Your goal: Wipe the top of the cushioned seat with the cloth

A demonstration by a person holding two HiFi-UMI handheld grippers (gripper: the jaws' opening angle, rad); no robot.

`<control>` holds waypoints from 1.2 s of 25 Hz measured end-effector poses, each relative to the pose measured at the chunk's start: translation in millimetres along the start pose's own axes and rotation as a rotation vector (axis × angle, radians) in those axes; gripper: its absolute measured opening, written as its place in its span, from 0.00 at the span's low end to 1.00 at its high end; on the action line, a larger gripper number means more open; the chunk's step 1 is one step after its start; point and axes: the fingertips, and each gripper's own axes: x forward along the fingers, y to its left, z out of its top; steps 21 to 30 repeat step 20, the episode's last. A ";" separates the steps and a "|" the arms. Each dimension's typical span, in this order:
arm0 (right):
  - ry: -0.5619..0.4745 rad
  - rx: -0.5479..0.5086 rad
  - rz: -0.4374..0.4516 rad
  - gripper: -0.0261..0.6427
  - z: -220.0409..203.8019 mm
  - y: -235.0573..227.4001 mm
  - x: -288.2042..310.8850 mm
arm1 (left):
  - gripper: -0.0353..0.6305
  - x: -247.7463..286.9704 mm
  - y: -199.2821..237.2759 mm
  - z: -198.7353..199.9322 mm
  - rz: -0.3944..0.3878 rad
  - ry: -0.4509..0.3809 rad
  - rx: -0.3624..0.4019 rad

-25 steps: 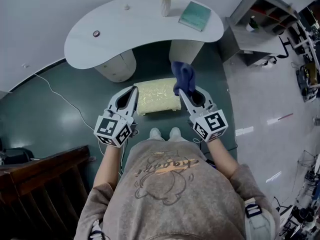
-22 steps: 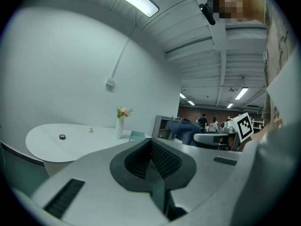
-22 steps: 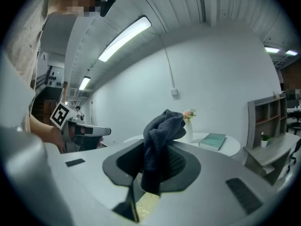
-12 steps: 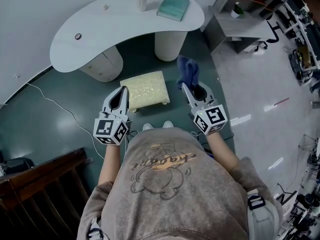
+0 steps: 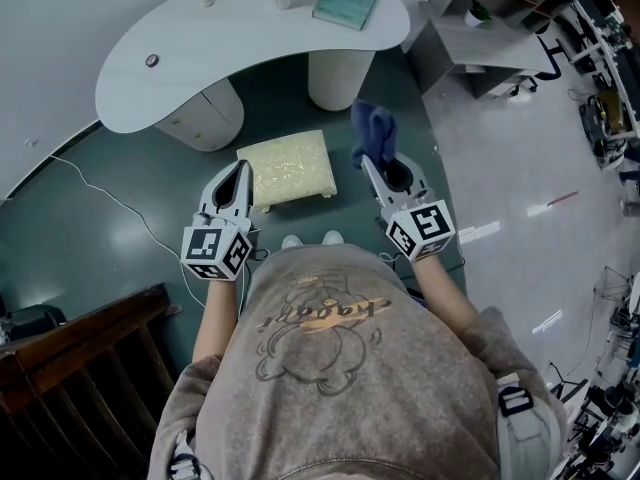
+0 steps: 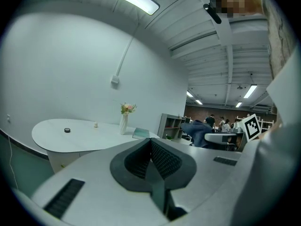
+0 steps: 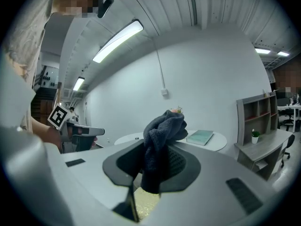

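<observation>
The cushioned seat (image 5: 288,168) is a low stool with a pale yellow top, standing on the dark green floor in front of the person's feet. My right gripper (image 5: 366,161) is shut on the dark blue cloth (image 5: 371,133), which bunches up above the jaws, held in the air to the right of the seat. In the right gripper view the cloth (image 7: 161,140) sits pinched between the jaws, with a sliver of the yellow seat (image 7: 146,202) below. My left gripper (image 5: 240,169) is shut and empty, hovering at the seat's left front corner.
A white curved desk (image 5: 230,38) stands beyond the seat, carrying a teal book (image 5: 346,1) and a vase (image 6: 123,122). Grey shelving (image 5: 490,18) is at the far right. A white cable (image 5: 110,200) runs over the floor at left, and a dark wooden rail (image 5: 70,368) is at bottom left.
The head view has shifted, so the desk and seat sit further left and higher in frame. Both grippers have drawn slightly back from the seat; the cloth stays gripped.
</observation>
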 end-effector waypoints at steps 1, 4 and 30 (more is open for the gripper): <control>0.001 0.002 0.001 0.18 -0.5 0.3 -0.4 | 0.08 -0.5 0.2 0.0 0.002 0.001 -0.002; 0.008 0.005 0.006 0.18 -3.0 3.7 -0.6 | 0.08 -3.1 2.0 1.0 0.005 0.002 -0.002; -0.001 0.018 0.003 0.18 -2.2 16.1 4.5 | 0.08 -20.0 20.2 9.8 0.040 -0.012 -0.007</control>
